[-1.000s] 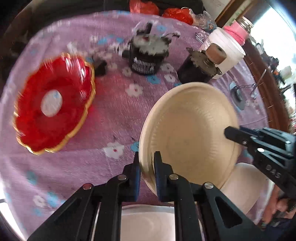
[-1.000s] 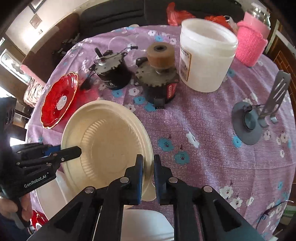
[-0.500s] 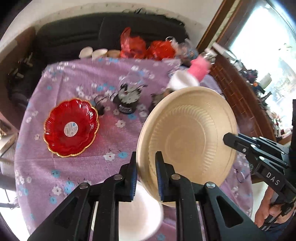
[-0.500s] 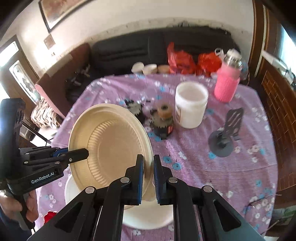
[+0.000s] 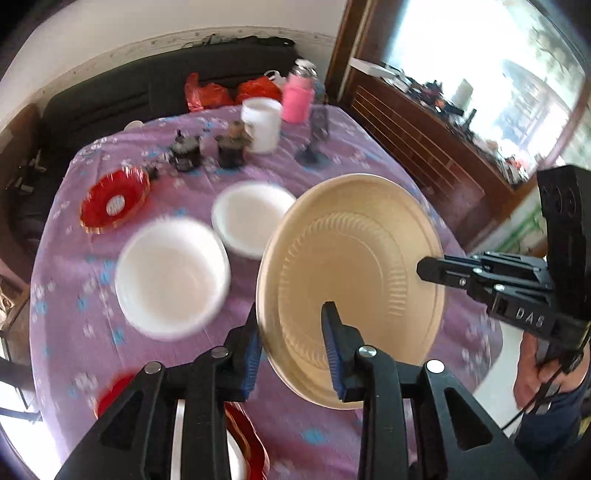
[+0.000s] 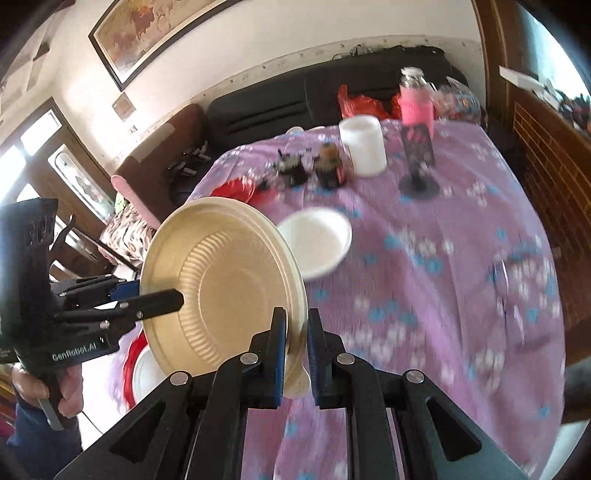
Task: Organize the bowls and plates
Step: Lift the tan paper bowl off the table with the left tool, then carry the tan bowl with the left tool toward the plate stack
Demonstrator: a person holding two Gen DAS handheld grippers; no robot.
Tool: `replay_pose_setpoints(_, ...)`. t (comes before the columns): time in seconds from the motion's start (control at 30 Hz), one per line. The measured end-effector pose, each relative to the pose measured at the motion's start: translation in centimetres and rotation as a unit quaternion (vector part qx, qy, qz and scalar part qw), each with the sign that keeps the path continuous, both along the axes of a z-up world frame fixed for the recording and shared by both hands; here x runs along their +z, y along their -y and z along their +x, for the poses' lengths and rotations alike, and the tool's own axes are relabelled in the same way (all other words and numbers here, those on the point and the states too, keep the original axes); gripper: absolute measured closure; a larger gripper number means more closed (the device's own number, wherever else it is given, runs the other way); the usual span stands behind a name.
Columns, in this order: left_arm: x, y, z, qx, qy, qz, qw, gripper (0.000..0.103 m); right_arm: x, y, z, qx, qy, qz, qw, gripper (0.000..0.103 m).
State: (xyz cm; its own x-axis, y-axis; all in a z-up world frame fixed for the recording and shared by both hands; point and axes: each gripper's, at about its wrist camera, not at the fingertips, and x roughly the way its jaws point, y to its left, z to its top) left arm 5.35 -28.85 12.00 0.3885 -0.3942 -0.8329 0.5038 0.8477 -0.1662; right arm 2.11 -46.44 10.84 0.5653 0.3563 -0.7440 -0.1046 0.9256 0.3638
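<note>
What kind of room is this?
Probably a living room at home: a dark sofa behind the cloth-covered table, and a framed painting on the wall.

The beige plate (image 5: 354, 273) hides part of the far white bowl (image 5: 251, 218) and the surface (image 5: 66, 295) behind it. A red dish (image 5: 247, 439) at the bottom edge is blurred and mostly hidden by the left tool (image 5: 291, 350). In the right wrist view the red plate (image 6: 236, 188) is half covered, and the cloth pattern is smeared.
</note>
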Motion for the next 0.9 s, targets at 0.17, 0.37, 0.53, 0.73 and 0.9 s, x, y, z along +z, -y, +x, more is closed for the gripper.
replay_pose_setpoints(0.17,-3.4,-0.5,-5.8,-0.014,-0.015,0.001,0.9998,0.067,-3.5,-0.5,-5.7,0.009,-0.027,0.014,1.000,0.091)
replay_pose_setpoints(0.37,-9.9,0.2,-8.4,-0.003,-0.045,0.009,0.9989,0.064,-9.2,-0.7,-9.2,-0.005,-0.062,0.014,0.998,0.091)
replay_pose_setpoints(0.53,-12.9,0.6,-6.9,0.021,-0.054,-0.009,0.9983,0.064,-11.6,0.5,-9.4,-0.038,-0.054,0.034,0.997,0.088)
replay_pose_setpoints(0.73,-12.9,0.8,-8.3,0.024,0.001,0.006,0.9997,0.061,-12.3,1.7,-10.8,-0.069,-0.019,0.060,0.996,0.071)
replay_pose_setpoints(0.9,-13.0,0.8,-9.3,0.027,0.038,0.017,0.9988,0.045,-13.0,1.5,-11.4,-0.078,-0.009,0.082,0.994,0.071)
